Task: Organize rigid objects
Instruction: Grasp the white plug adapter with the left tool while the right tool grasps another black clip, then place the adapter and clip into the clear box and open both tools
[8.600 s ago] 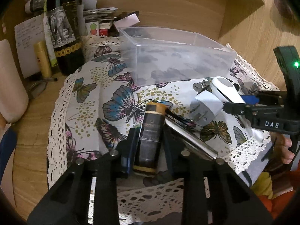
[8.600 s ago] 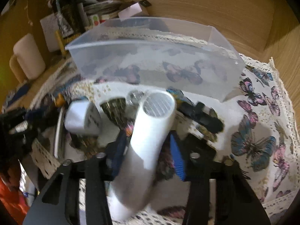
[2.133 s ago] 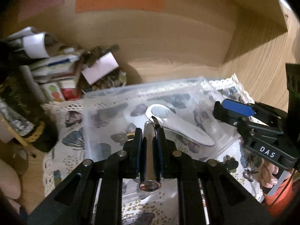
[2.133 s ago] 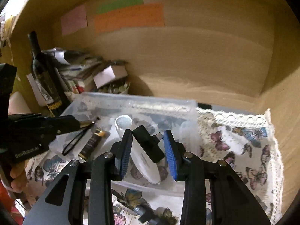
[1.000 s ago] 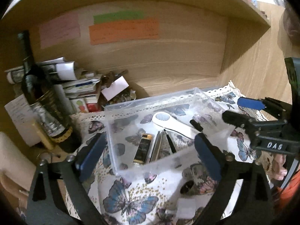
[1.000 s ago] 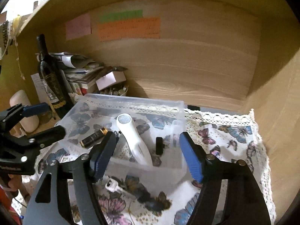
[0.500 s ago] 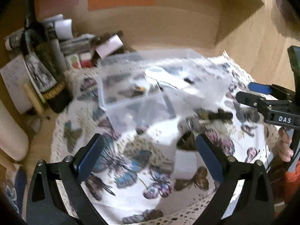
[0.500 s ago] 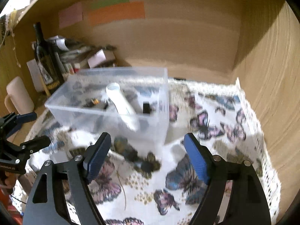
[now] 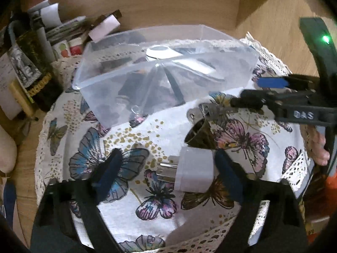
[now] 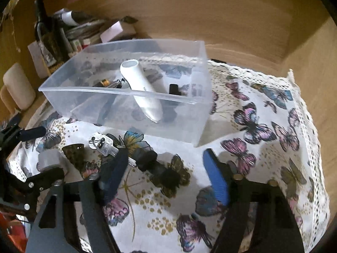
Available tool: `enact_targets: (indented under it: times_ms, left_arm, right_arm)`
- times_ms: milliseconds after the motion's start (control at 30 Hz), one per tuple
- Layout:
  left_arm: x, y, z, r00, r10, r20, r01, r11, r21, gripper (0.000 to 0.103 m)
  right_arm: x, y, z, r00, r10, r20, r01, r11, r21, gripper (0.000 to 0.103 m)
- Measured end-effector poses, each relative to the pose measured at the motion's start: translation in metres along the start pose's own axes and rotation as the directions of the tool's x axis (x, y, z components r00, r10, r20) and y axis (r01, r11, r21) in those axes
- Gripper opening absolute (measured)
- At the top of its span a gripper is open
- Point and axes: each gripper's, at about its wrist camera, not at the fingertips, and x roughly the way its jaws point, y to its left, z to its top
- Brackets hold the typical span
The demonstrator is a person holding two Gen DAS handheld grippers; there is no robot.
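Left gripper (image 9: 166, 170): jaws spread wide and low over the butterfly-print cloth, holding nothing; the white plug adapter sits between the 2 blue pads, close against the right one, though contact cannot be told.
Right gripper (image 10: 164, 175): jaws spread wide, nothing pinched; the black adapter lies between the 2 blue pads, nearer the left one.
White plug adapter (image 9: 194, 172): on the cloth at the near edge, lying on its side, metal prongs pointing left.
Black adapter (image 10: 157, 168): dark elongated piece on the cloth, near side of the bin, lying slantwise.
Dark cone-shaped piece (image 9: 200, 136): just beyond the white plug adapter, tilted on the cloth, apart from the bin.
Keys (image 10: 103, 144): small silver bunch on a ring, on the cloth just in front of the bin's near wall, left of the black adapter.
Clear plastic bin (image 10: 118, 90): rests on the cloth toward the far side, open top.
White handheld device (image 10: 143, 88): inside the bin, long body slanting from far left to near right, round end raised.
Other bin contents: a small black block (image 10: 173, 89) right of the white device; a dark tube with a gold cap (image 10: 104, 82) and a metal piece to its left.
Butterfly-print cloth (image 10: 263, 130): lace-edged, covers the wooden desk.
Wine bottle (image 10: 45, 33): upright at far left, beside stacked papers.
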Motion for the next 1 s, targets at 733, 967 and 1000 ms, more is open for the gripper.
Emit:
enact_targets:
  times_ms: [733,967,1000]
  left_arm:
    - [-0.042,0.016,0.004,0.989,0.06,0.138,-0.055,0.998,-0.04,0.046]
    - [-0.08,0.027,0.025,0.96,0.09,0.265,-0.072,0.994,-0.077,0.046]
    - [-0.083,0.029,0.028,0.956,0.091,0.279,-0.07,0.994,-0.084,0.046]
  right_arm:
    - [-0.024,0.007,-0.009,0.998,0.013,0.067,-0.013,1.0,-0.002,0.021]
    - [-0.066,0.001,0.0,0.984,-0.011,0.178,0.005,0.999,0.034,0.021]
    - [-0.071,0.001,0.002,0.981,-0.012,0.194,0.004,0.999,0.039,0.021]
